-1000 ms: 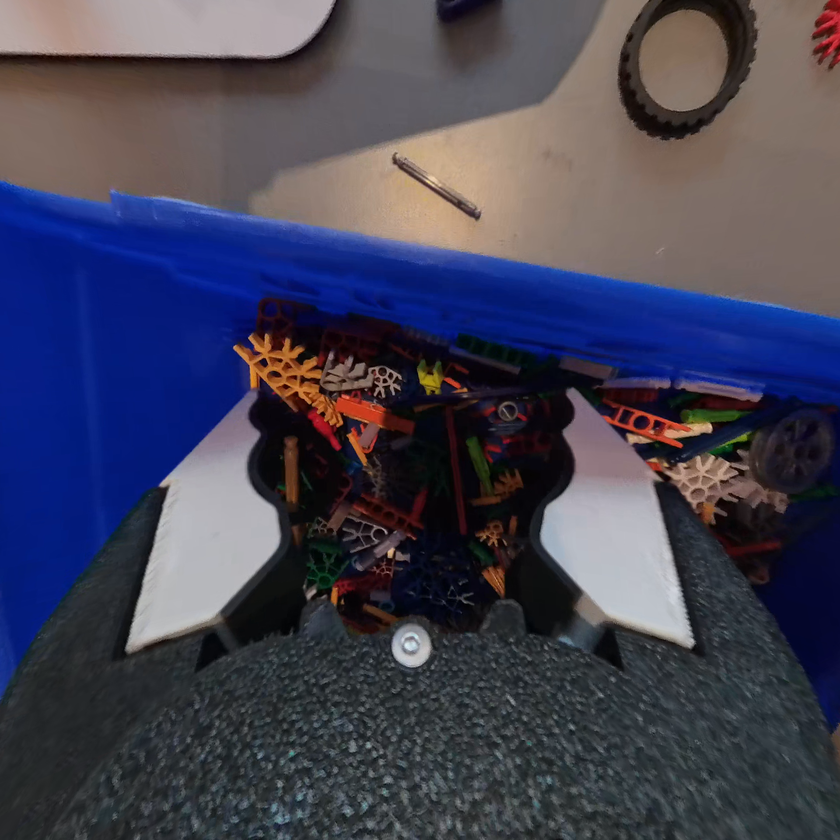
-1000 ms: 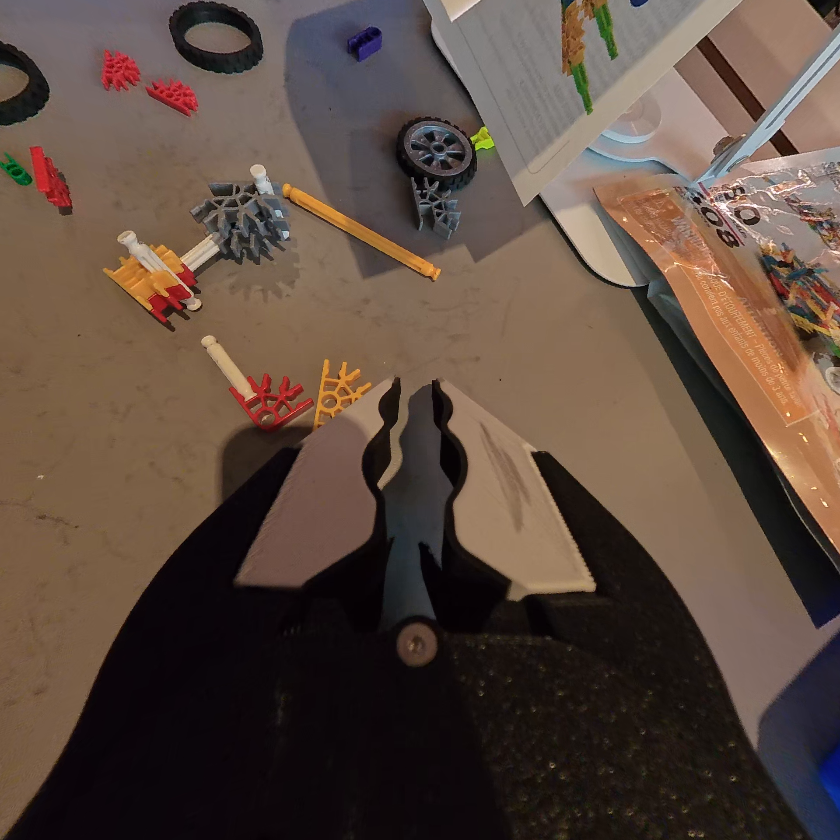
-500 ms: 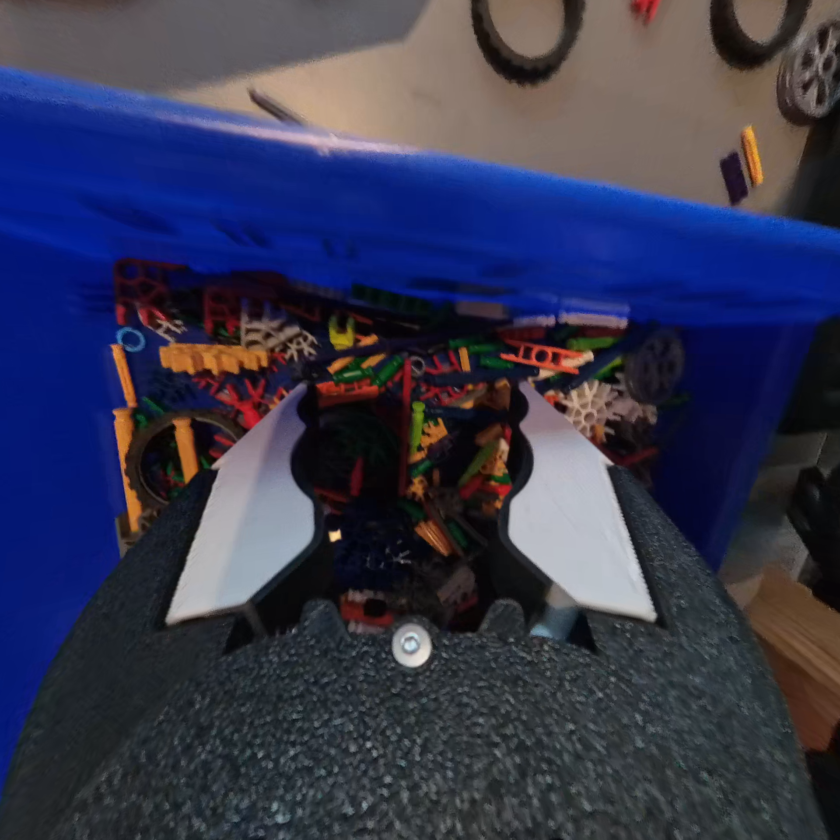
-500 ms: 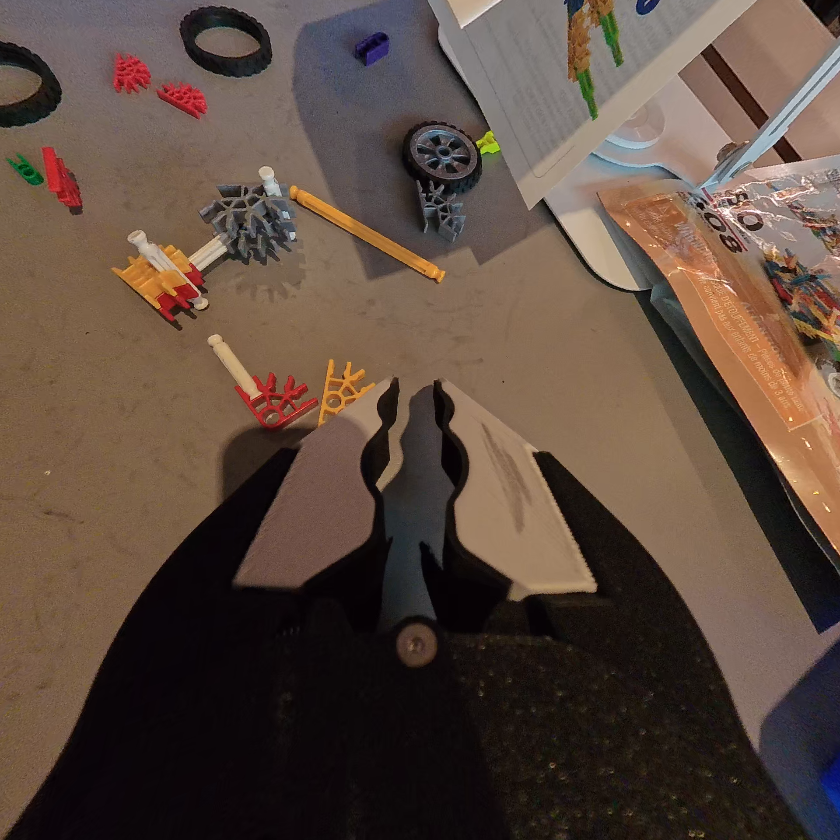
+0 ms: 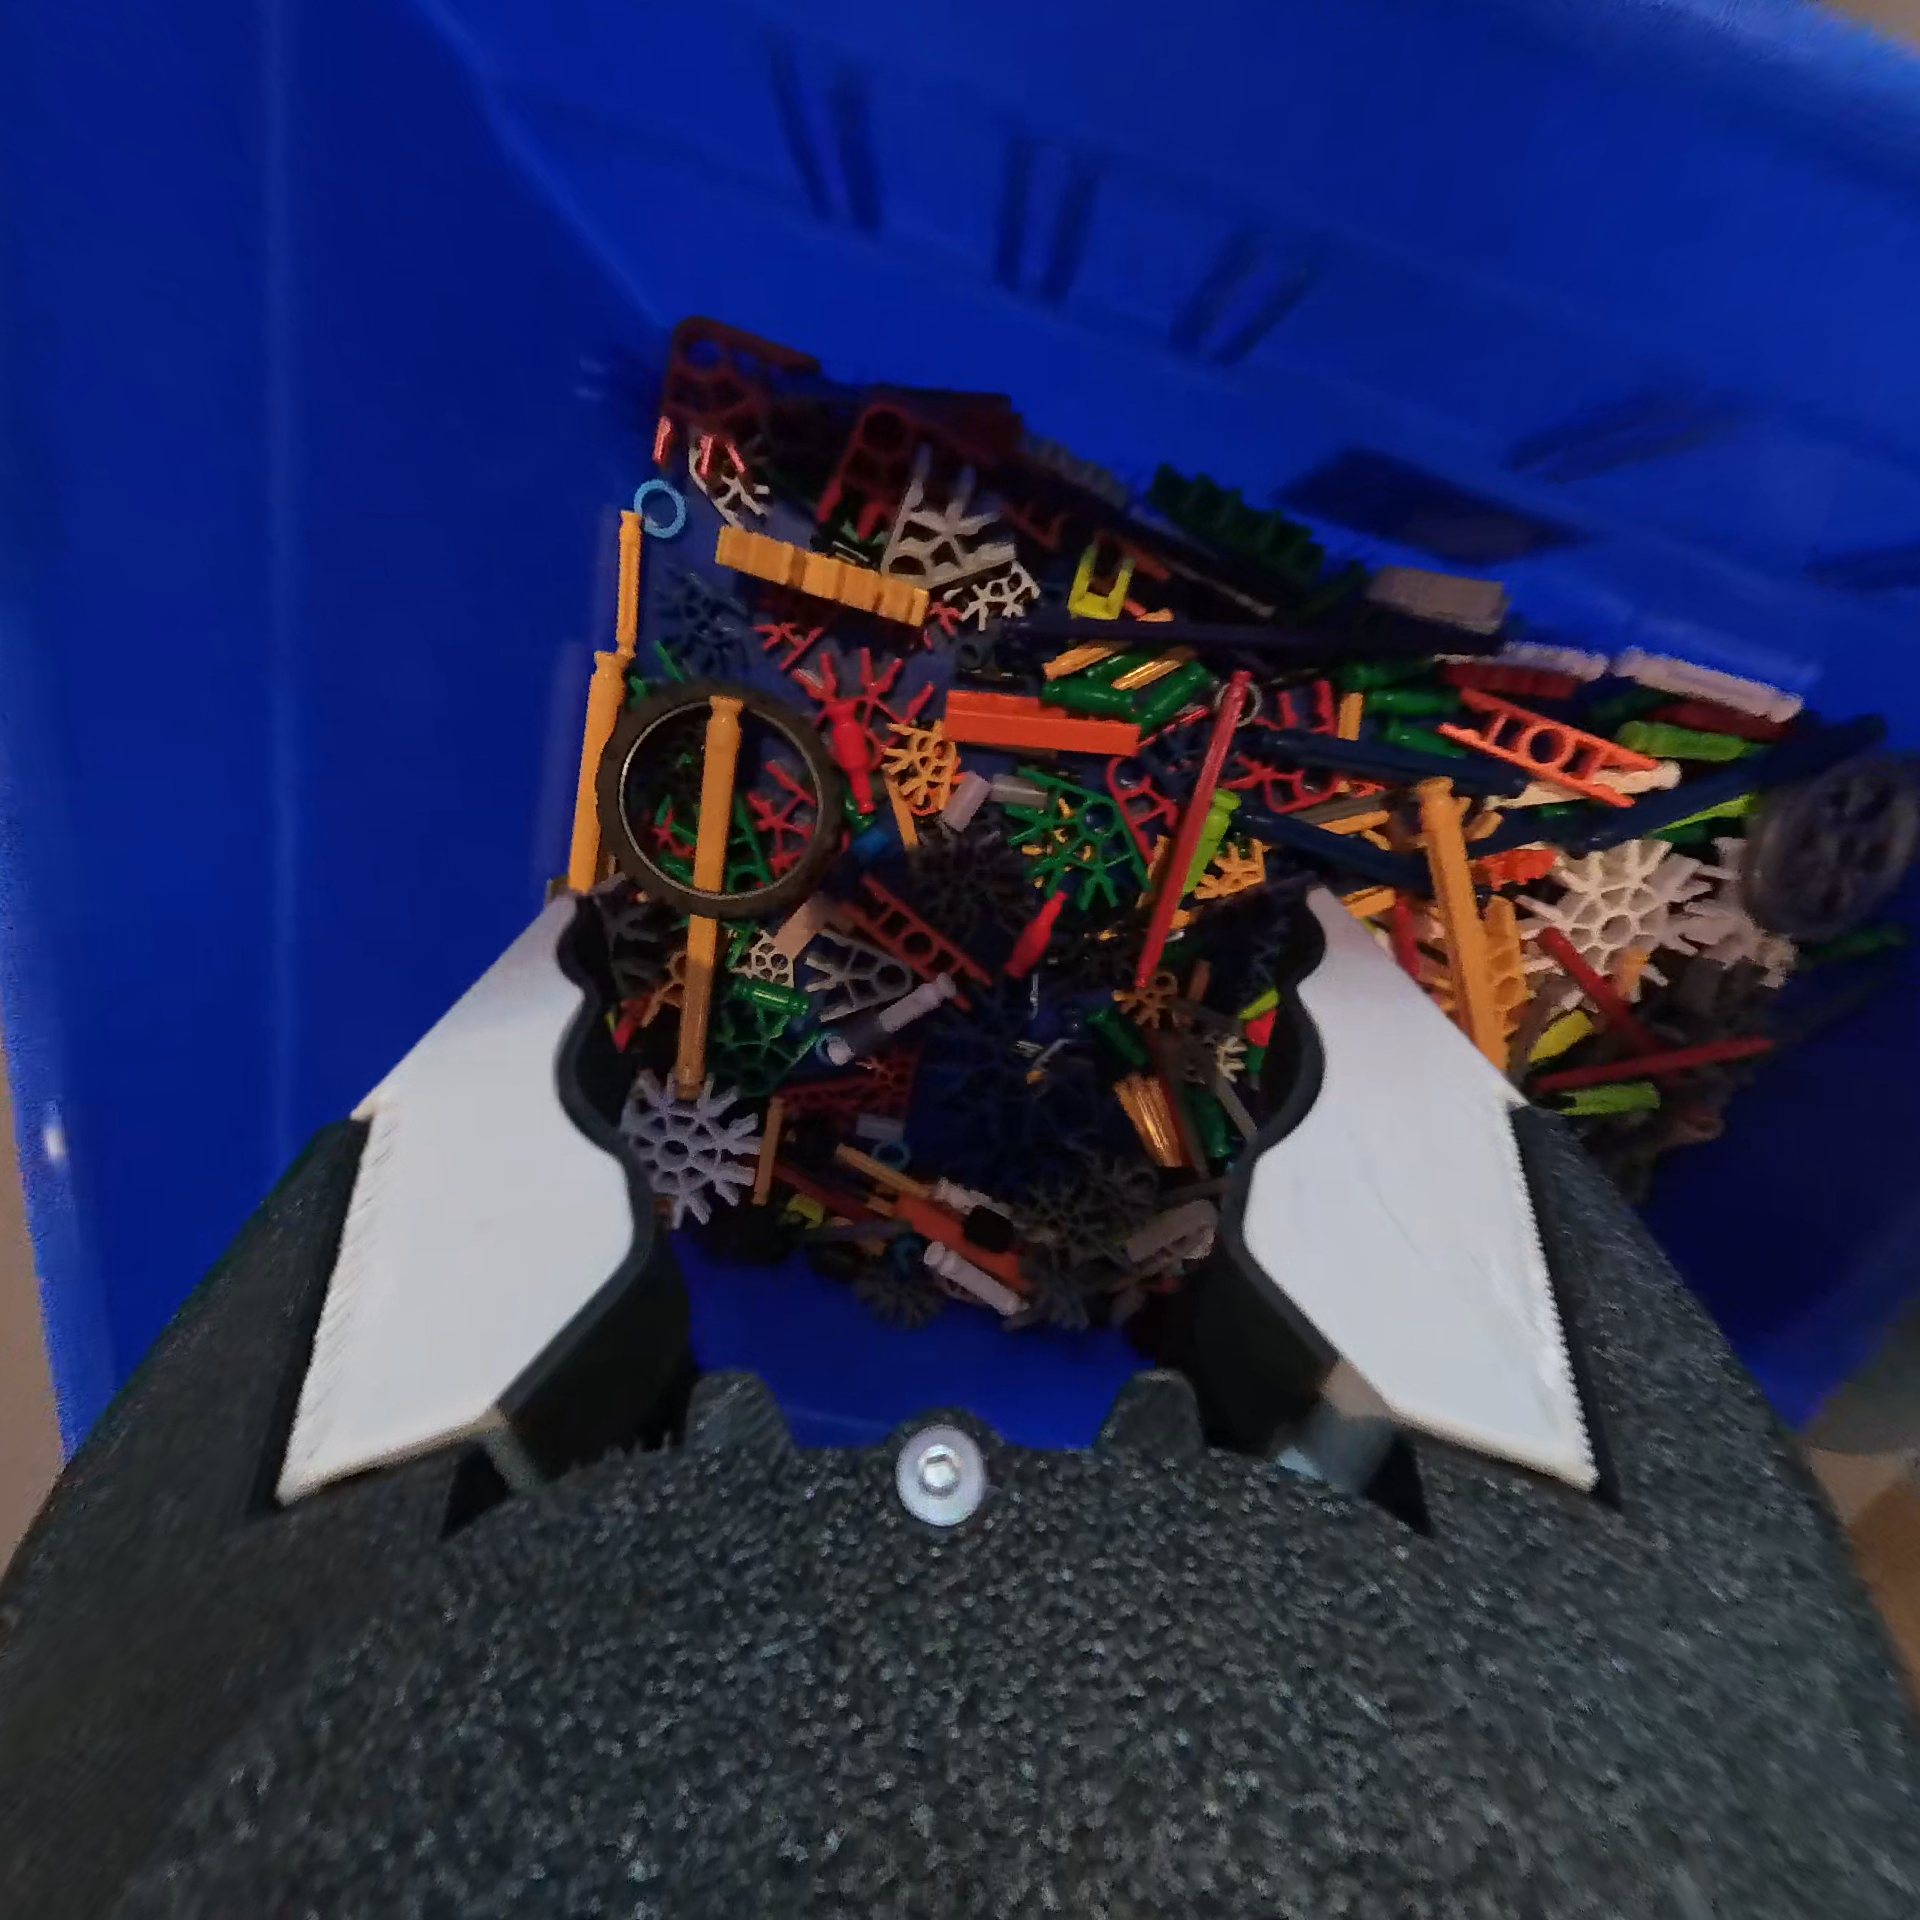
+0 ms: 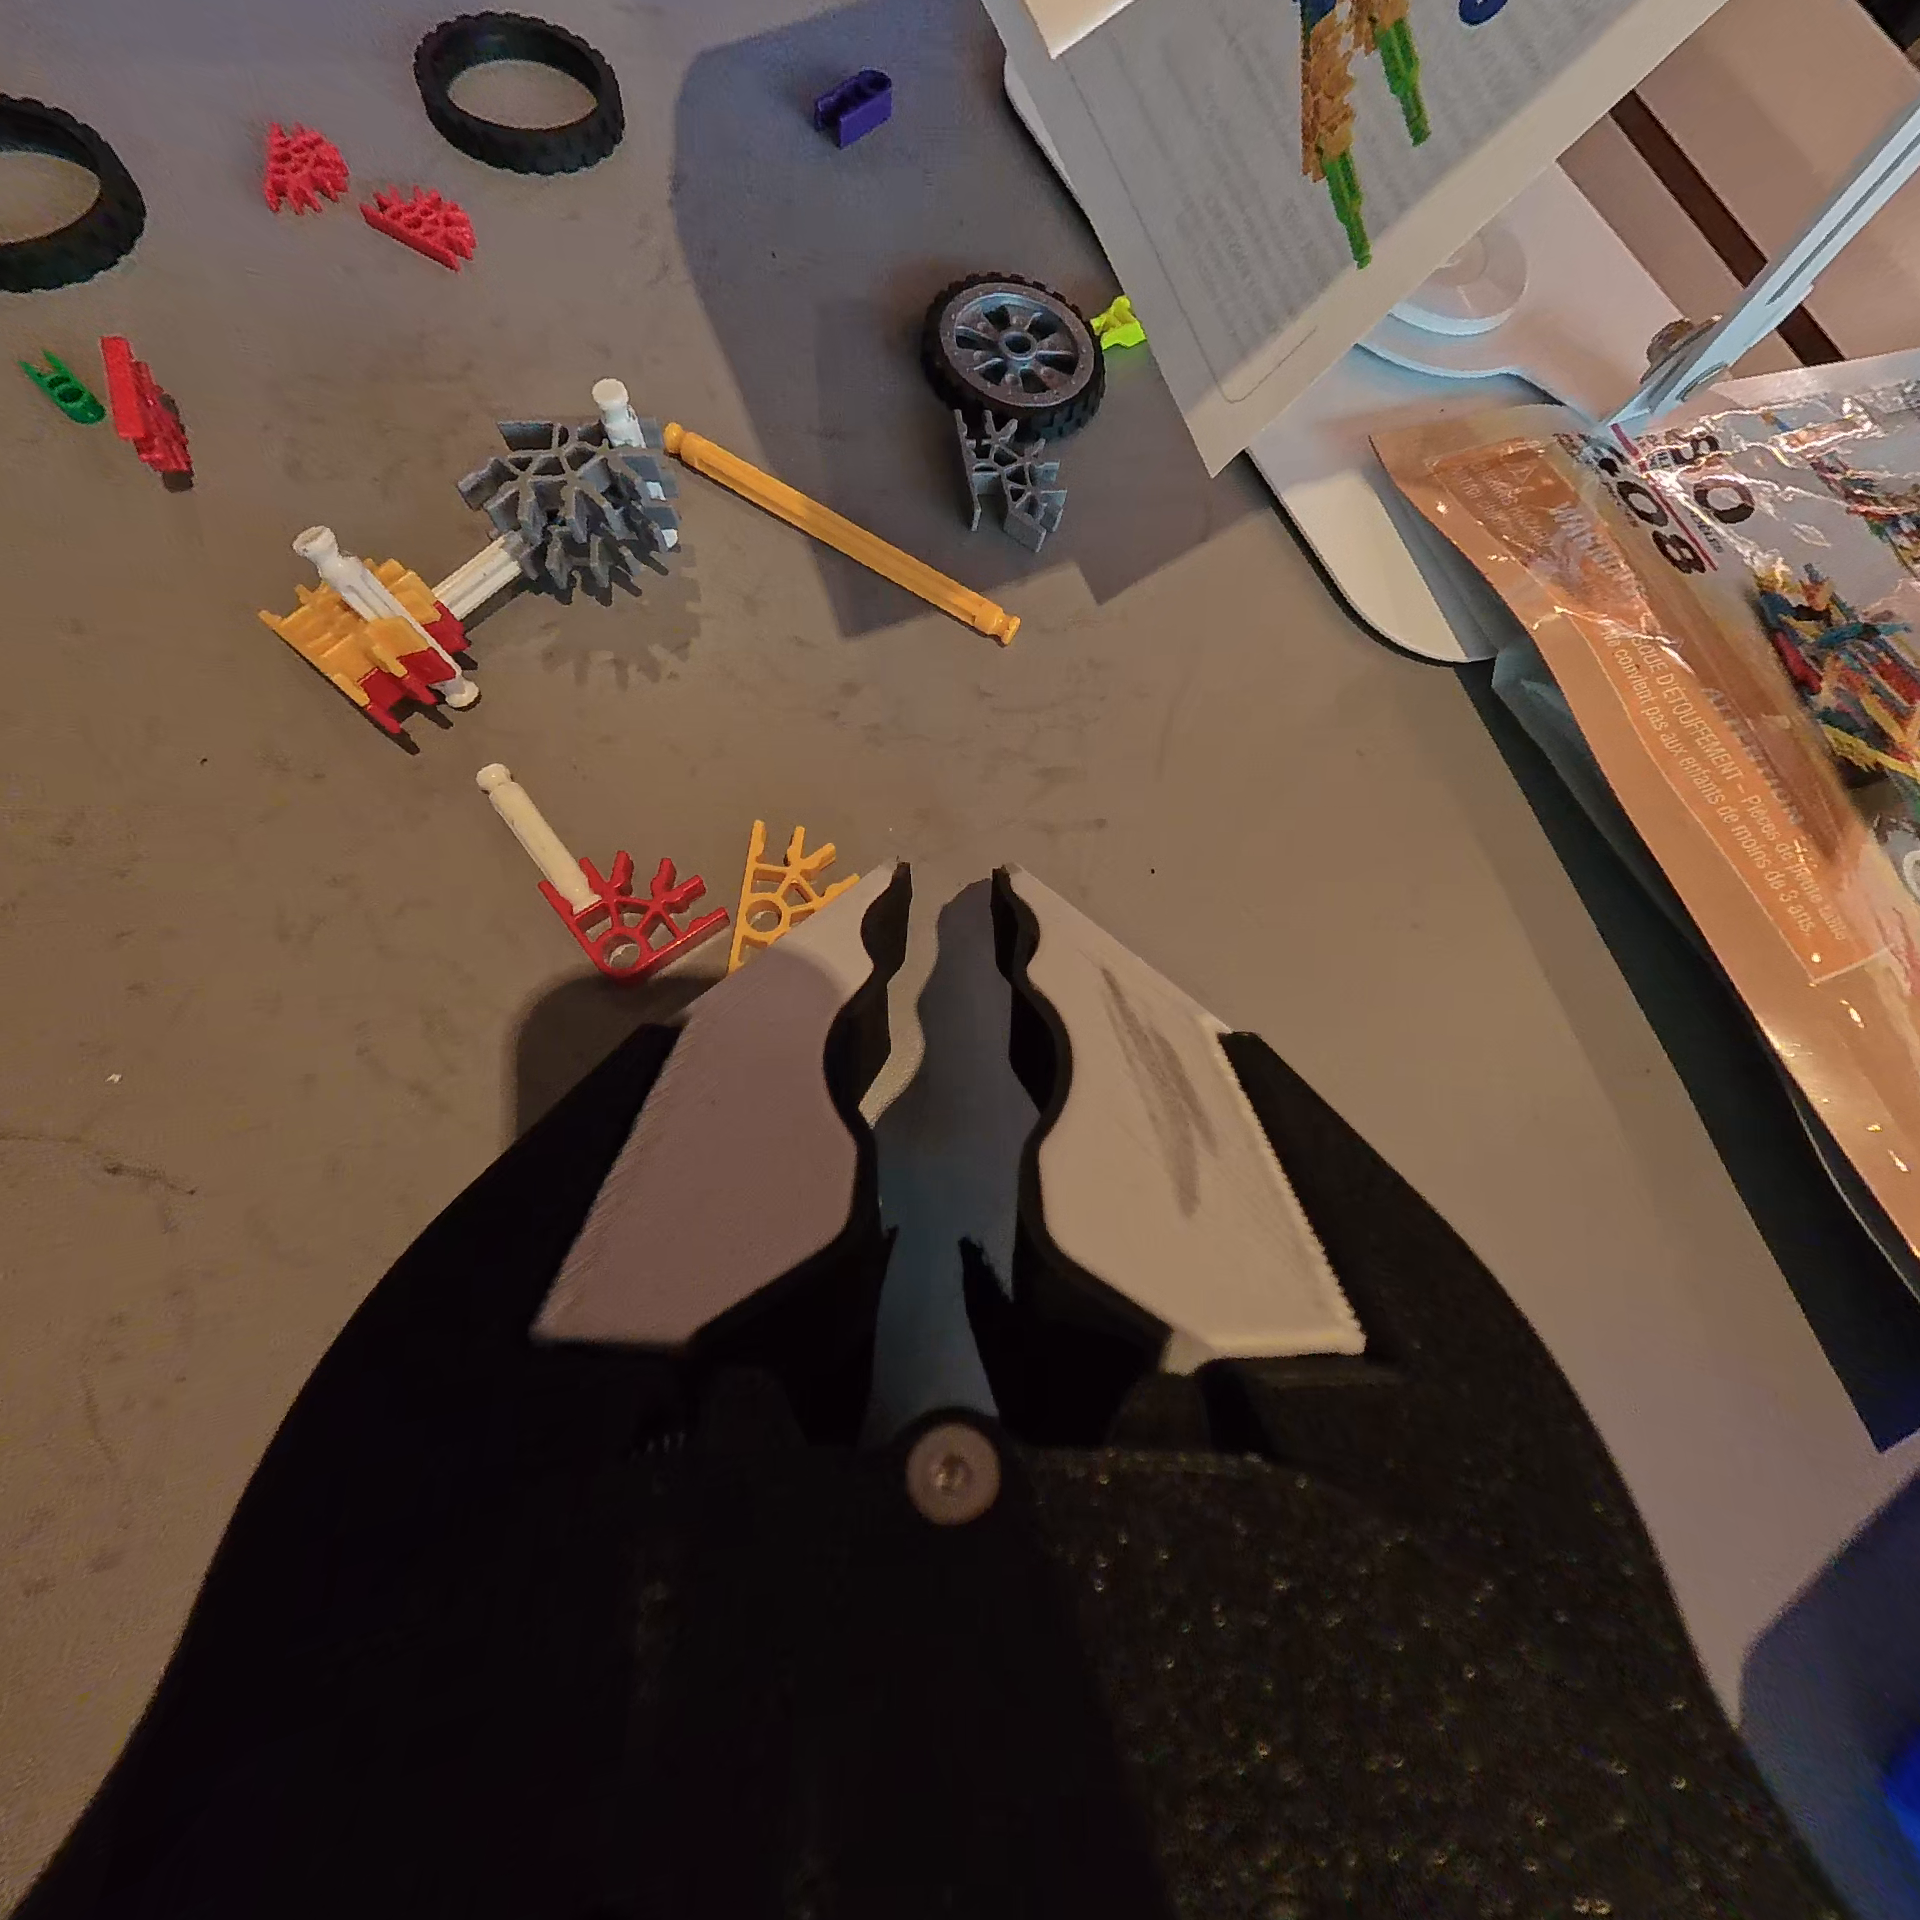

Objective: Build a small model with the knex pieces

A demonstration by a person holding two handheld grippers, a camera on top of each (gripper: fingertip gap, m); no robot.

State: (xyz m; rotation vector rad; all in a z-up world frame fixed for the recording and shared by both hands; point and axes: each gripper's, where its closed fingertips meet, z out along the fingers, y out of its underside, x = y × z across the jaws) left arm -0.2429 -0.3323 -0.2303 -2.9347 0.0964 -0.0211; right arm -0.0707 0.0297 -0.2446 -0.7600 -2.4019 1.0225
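In the left wrist view my left gripper (image 5: 935, 899) is open and empty, hanging over a heap of small coloured construction-toy rods and connectors (image 5: 1039, 790) inside a blue plastic bin (image 5: 312, 416). A black tyre (image 5: 722, 800) with a yellow rod across it lies by the left fingertip, and a grey snowflake connector (image 5: 686, 1143) lies lower between the fingers. In the right wrist view my right gripper (image 6: 951, 873) is shut with only a narrow slit, holding nothing, just above the grey table. A yellow fan connector (image 6: 779, 894) and a red connector with a white rod (image 6: 623, 920) lie at its left tip.
On the table lie a long yellow rod (image 6: 842, 535), a grey wheel (image 6: 1013, 348), a grey-white-yellow-red assembly (image 6: 468, 561), two black tyres (image 6: 516, 94), red connectors (image 6: 301, 166) and a purple piece (image 6: 854, 104). A booklet (image 6: 1299, 156) and a plastic bag (image 6: 1714, 675) are at the right. My right fingertips sit around 40 cm from my left ones. The grey wheel (image 6: 1013, 348) lies some 15 cm from my right tips, 30 cm from my left tips.
My left gripper has gone over the bin's rim and down into the bin, still open; the table beyond is out of sight. The right gripper has barely moved.
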